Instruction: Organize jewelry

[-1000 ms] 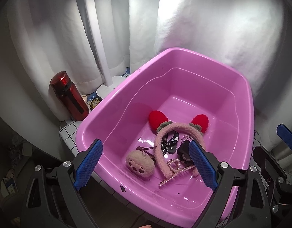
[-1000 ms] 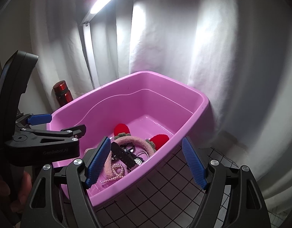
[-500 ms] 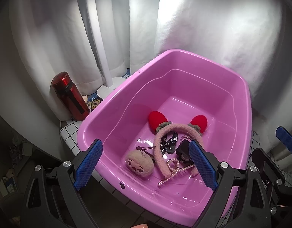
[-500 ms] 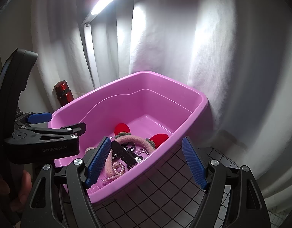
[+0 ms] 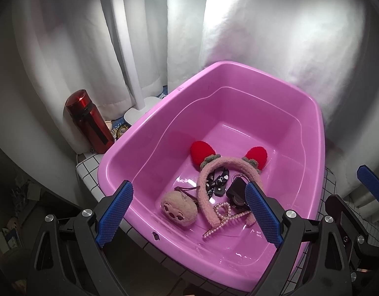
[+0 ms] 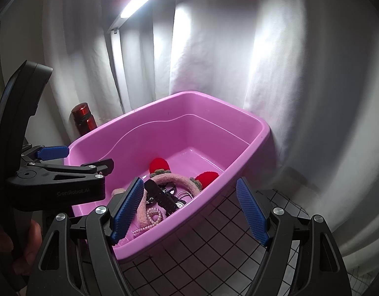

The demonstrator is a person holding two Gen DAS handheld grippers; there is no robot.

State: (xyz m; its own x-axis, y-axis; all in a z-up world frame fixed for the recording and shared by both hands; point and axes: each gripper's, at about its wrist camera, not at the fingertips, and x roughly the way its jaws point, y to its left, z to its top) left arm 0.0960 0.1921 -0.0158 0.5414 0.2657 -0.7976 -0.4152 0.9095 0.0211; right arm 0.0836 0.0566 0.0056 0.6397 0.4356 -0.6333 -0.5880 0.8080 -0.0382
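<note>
Pink tub (image 5: 145,133) sits on a white tiled desk (image 6: 214,246), white curtain (image 5: 288,37) behind. All the jewelry sits in the tub's near end. Fuzzy pink headband (image 5: 215,172) with red ears lies on the tub floor, ears toward 12 o'clock. Round plush face charm (image 5: 178,208) at 9 o'clock of the headband, touching its left leg. Pearl hairpiece (image 5: 222,218) at 6 o'clock of the headband, lying partly over that left leg. Black strap with white print (image 5: 217,180) inside the headband arc. Small black piece (image 5: 236,192) just right of the strap, part hidden behind a blue pad.

Left claw (image 5: 188,215) open wide, nothing between the pads, hanging over the tub's near rim. Right claw (image 6: 193,208) open wide, holding nothing, above the tub's right near rim and the tiles. Left claw also visible at 9 o'clock in the right wrist view, a hand (image 6: 14,246) gripping its handle.

Red bottle (image 5: 89,120) stands outside the tub at 10 o'clock, beside a white lamp stand (image 5: 129,69).
</note>
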